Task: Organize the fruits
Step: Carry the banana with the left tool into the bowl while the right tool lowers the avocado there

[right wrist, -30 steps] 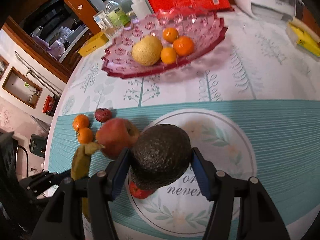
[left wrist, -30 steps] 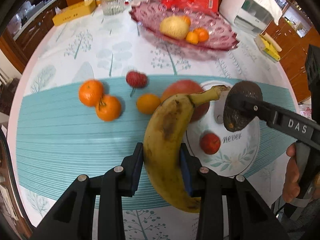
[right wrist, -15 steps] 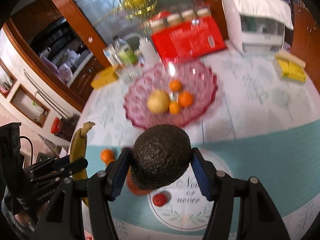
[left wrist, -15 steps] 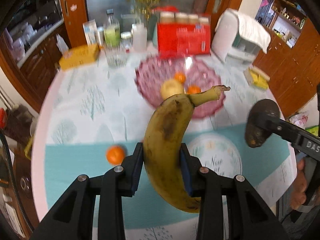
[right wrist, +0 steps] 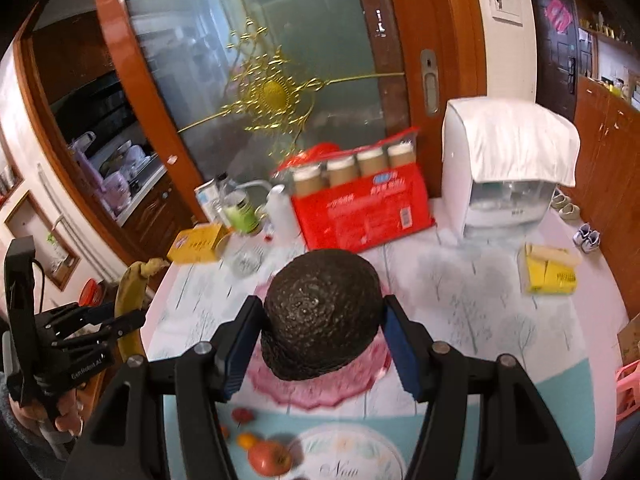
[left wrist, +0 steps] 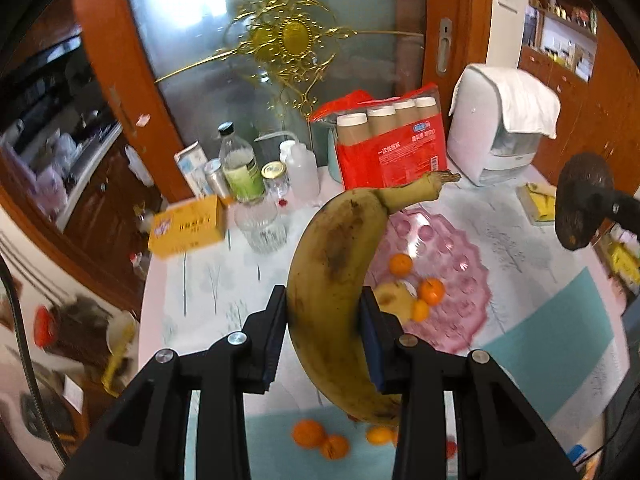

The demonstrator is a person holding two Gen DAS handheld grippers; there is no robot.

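From the left wrist view, the left gripper [left wrist: 322, 336] has come up high off the table within the last second: where the banana [left wrist: 332, 292] was low over the teal mat among the loose fruit, it now hangs in the air with its stem pointing toward the red pack [left wrist: 390, 148], both blue pads pressed tight against its middle. The pink glass bowl [left wrist: 460, 240] sits just past it, already holding small oranges and a pale round fruit, so I'd judge the banana is being carried there. Its skin is yellow with wide brown bruising, soft-looking, so the squeeze should stay gentle. A few oranges [left wrist: 320, 438] remain on the mat below. From the right wrist view, the right gripper [right wrist: 322, 350] has lifted too, away from the white printed plate [right wrist: 360, 456] that is now low in frame, and its jaws are closed on the avocado [right wrist: 320, 316], dark and pebbly, held over the near rim of the pink bowl. A red apple [right wrist: 269, 458] and small fruits are left behind, so sorting looks partway done.
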